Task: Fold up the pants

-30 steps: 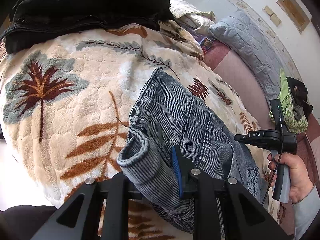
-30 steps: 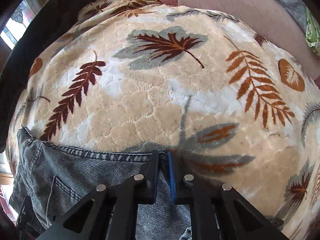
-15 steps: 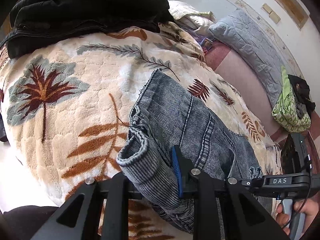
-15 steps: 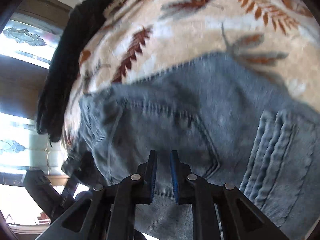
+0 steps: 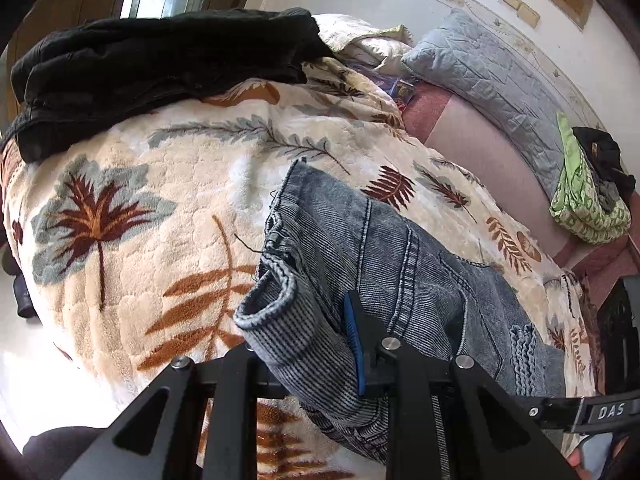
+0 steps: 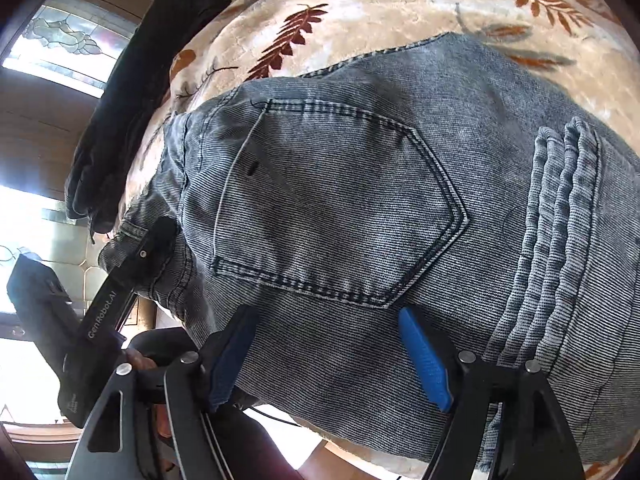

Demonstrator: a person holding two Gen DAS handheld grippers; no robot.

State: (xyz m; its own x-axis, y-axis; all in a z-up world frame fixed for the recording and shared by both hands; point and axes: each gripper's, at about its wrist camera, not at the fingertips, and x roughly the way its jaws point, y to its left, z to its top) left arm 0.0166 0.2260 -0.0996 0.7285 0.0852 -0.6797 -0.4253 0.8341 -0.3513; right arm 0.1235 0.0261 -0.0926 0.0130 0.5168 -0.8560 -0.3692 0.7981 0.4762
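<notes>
Grey-blue denim pants lie folded on a leaf-patterned blanket. My left gripper is shut on the rolled waistband corner at the near end. One blue pad shows and the cloth hides the other. In the right wrist view the pants fill the frame, back pocket up. My right gripper hangs over them below the pocket, jaws opening wide. Denim lies under the gap and the pads pinch nothing. The left gripper shows at the left, and the right gripper at the lower right.
A black garment lies piled at the blanket's far left. A grey quilted pillow and a green cloth heap sit along the wall on the right. A window stands beyond the bed's left side.
My right gripper let go of the pants' far edge, swung back over the pocket area toward the near side, and spread its jaws. The left gripper kept its hold in place.
</notes>
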